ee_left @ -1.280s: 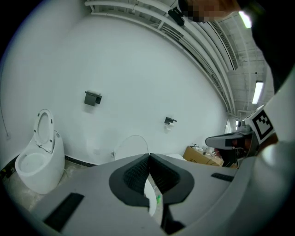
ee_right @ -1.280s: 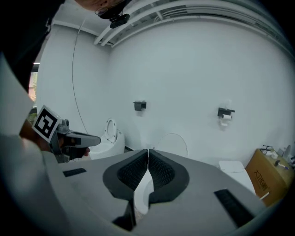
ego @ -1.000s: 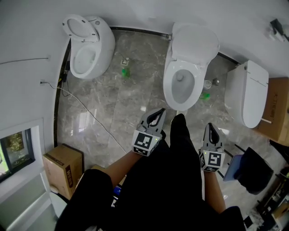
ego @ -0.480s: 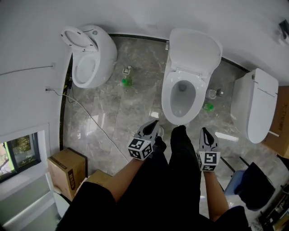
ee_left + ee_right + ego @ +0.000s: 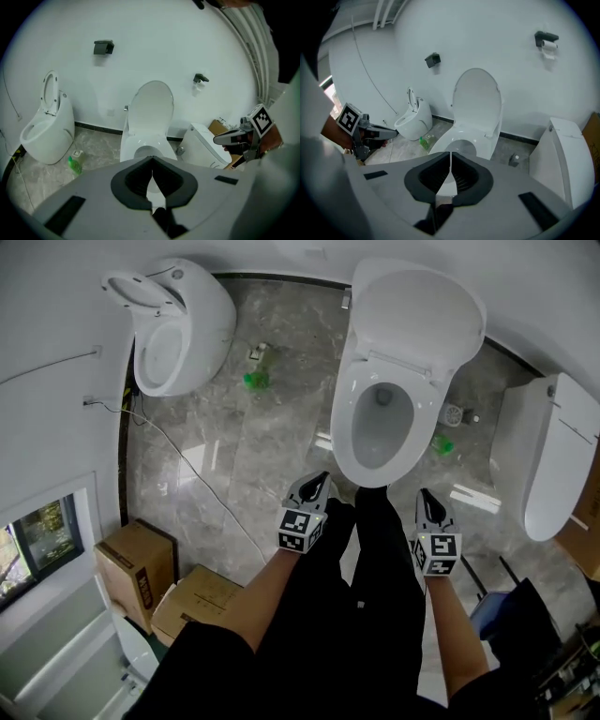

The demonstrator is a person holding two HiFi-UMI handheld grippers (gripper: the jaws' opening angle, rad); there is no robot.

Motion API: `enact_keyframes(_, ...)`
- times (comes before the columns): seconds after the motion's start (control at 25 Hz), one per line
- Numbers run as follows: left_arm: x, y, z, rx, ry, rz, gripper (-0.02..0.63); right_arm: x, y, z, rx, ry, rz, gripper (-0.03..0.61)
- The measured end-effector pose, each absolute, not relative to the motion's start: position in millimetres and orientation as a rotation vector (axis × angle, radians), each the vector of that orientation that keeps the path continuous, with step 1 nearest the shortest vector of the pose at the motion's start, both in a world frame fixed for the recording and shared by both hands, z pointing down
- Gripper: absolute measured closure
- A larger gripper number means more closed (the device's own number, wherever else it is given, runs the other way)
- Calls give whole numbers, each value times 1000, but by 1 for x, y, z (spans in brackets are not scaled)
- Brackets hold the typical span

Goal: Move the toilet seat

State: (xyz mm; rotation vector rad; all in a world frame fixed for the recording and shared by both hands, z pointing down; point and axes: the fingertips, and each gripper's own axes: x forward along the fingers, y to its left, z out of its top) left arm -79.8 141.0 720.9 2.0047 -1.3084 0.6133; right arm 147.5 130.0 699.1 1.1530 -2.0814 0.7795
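Observation:
The middle toilet (image 5: 349,432) stands just ahead of me, its seat ring down on the bowl and its lid (image 5: 417,310) raised against the wall. My left gripper (image 5: 318,483) hangs shut and empty a little short of the bowl's front left. My right gripper (image 5: 427,496) is shut and empty at the bowl's front right. The left gripper view has the same toilet (image 5: 149,112) straight beyond its closed tips (image 5: 152,158). In the right gripper view the toilet (image 5: 476,110) lies beyond the closed tips (image 5: 450,154). Neither gripper touches the toilet.
A second toilet (image 5: 183,329) with its seat up stands at the left, and a third (image 5: 553,460) with its lid down at the right. Green bottles (image 5: 255,379) lie on the grey floor. Cardboard boxes (image 5: 141,568) sit lower left, by a thin cable (image 5: 192,479).
Both grippers have sunk lower and stayed shut. The view has closed in on the middle toilet, which now looks larger and nearer.

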Motion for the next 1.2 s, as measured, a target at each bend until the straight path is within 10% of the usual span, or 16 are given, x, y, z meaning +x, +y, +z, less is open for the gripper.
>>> enact_keyframes(0.92, -83, 170, 937, 1837, -1231, 633, 597, 146, 164, 948, 1177, -1867, 1096, 545)
enact_keyframes(1.2, -80, 172, 969, 1705, -1200, 553, 501, 160, 167, 982, 1229, -1766, 1226, 391)
